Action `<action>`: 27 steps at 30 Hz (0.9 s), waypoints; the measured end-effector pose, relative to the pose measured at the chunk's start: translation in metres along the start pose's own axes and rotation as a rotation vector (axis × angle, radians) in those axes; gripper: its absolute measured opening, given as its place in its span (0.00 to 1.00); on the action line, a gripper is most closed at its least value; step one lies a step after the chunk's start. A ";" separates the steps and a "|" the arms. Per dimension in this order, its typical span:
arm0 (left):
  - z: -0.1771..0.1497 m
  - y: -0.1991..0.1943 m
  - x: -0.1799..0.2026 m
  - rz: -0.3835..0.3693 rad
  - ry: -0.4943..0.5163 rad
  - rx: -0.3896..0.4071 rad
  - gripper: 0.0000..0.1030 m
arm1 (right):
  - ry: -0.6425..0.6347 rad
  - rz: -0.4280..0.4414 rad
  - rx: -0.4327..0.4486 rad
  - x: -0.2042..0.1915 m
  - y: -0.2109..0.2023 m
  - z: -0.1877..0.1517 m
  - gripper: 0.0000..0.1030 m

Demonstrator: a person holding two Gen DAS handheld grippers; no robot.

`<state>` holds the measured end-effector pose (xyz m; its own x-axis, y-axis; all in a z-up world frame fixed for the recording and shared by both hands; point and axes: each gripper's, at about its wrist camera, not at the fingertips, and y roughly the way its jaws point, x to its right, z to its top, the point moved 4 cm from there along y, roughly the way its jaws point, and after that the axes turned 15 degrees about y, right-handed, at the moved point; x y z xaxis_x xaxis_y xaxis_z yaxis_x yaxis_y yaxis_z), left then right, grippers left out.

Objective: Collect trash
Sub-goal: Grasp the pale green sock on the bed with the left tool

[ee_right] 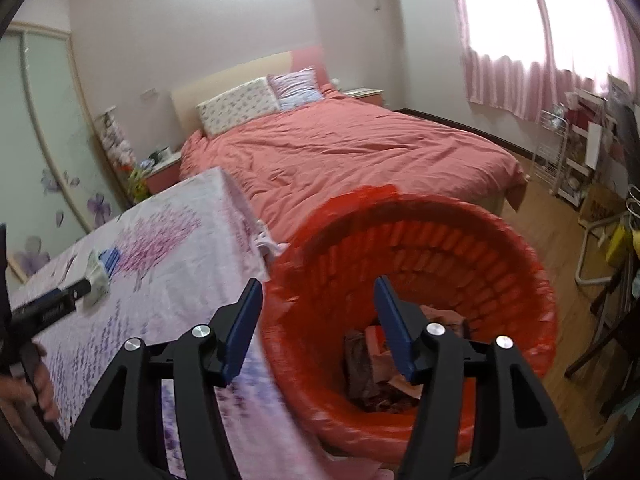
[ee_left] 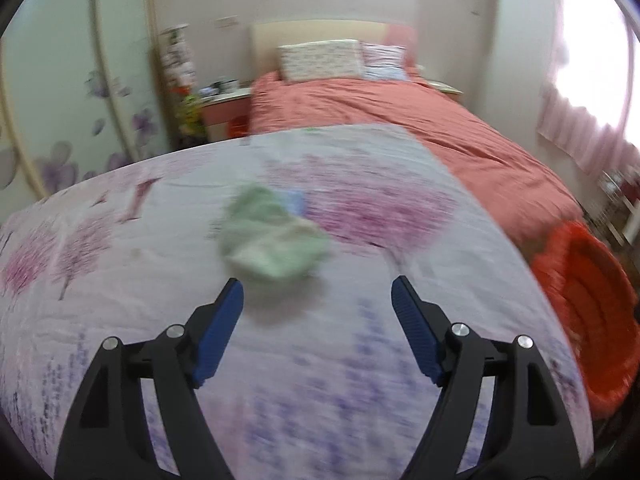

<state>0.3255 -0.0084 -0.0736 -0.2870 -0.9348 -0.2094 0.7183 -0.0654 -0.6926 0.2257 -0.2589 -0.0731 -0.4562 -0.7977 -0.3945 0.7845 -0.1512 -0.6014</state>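
The left gripper (ee_left: 317, 294) hangs over a table covered with a soft cloth (ee_left: 360, 360) printed with pink and purple trees. Its blue ribbed fingers (ee_left: 228, 328) are spread wide with nothing between them. Just past the tips lies a crumpled green and white wad of trash (ee_left: 272, 242), with a small blue bit (ee_left: 294, 200) touching its far side. The wad looks smeary, so I cannot tell if it is paper or cloth. There is bare cloth all around it.

The right gripper (ee_right: 318, 294) is spread wide too and holds nothing. It hangs above the red bin (ee_right: 500, 264), which stands close beside the table's right edge. The bin is round, with a ribbed wall and a red bag folded over its rim. Some dark and pinkish scraps (ee_right: 368, 364) lie at the bottom, partly hidden by the gripper's finger.

Behind the table is a big bed (ee_right: 360, 152) with a wrinkled pink cover. A wooden floor (ee_right: 560, 248) runs beside the bin.
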 end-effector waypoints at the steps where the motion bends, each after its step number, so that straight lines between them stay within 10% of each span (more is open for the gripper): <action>1: 0.000 0.004 -0.011 0.008 -0.024 -0.006 0.73 | -0.012 0.007 -0.007 -0.007 0.002 -0.002 0.57; 13: 0.018 0.054 -0.047 -0.035 -0.139 -0.055 0.68 | -0.120 0.051 -0.065 -0.054 0.009 -0.025 0.57; 20: 0.016 0.070 -0.045 -0.054 -0.143 -0.083 0.47 | -0.142 0.059 -0.087 -0.060 0.010 -0.031 0.57; 27: 0.015 0.063 -0.047 -0.056 -0.108 -0.059 0.07 | -0.144 0.063 -0.104 -0.071 0.012 -0.037 0.57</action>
<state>0.3940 0.0258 -0.0970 -0.2535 -0.9626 -0.0957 0.6636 -0.1010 -0.7412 0.2519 -0.1827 -0.0776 -0.3369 -0.8800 -0.3350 0.7587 -0.0430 -0.6500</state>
